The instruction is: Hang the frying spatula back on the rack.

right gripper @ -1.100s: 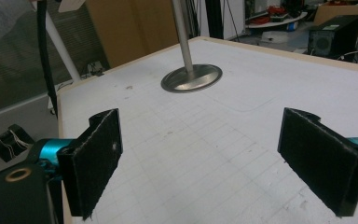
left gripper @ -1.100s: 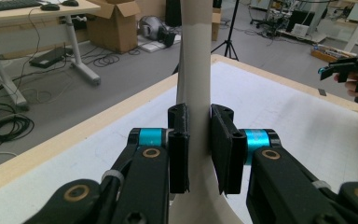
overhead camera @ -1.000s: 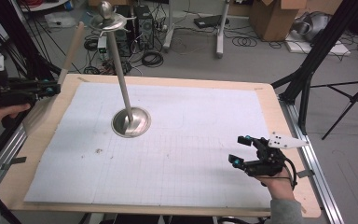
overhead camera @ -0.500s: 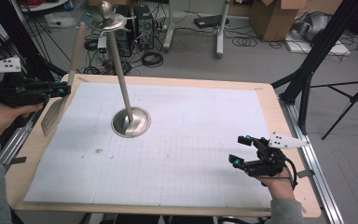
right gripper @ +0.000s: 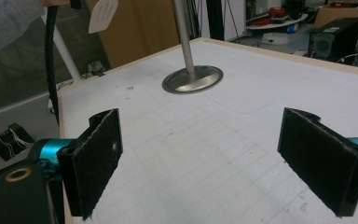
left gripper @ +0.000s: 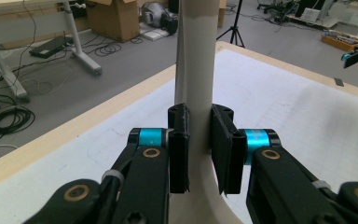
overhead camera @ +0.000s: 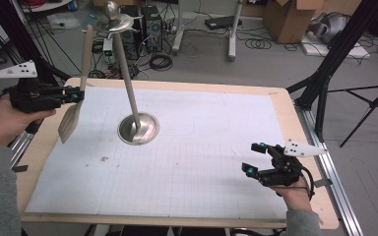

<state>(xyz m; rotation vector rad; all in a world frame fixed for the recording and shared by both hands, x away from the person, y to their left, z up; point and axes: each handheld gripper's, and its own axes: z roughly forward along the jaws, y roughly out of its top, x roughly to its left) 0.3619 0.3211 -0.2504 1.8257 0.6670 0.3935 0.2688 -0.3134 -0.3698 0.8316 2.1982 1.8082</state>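
Observation:
My left gripper (overhead camera: pixel 78 93) is shut on the handle of a pale beige spatula (overhead camera: pixel 70 120), which hangs nearly upright over the table's left edge with its blade down. In the left gripper view the handle (left gripper: pixel 196 56) rises between the closed jaws of that gripper (left gripper: pixel 199 144). A metal stand (overhead camera: pixel 139 129) with a round base and a tall leaning pole sits left of centre on the white gridded mat (overhead camera: pixel 202 147). Near the front right corner my right gripper (overhead camera: pixel 253 158) is open and holds nothing. Beyond that gripper (right gripper: pixel 200 158), the right gripper view shows the stand base (right gripper: pixel 193 78) and the spatula blade (right gripper: pixel 103 14).
The wooden table board (overhead camera: pixel 305 162) has a metal rail along its right side. Beyond the far edge are cables and equipment on the floor (overhead camera: pixel 157 54), cardboard boxes (overhead camera: pixel 288 17) and black tripod legs (overhead camera: pixel 334 64).
My left gripper has carried the spatula to the right, from outside the left edge to over the board, closer to the stand. The right gripper has not moved.

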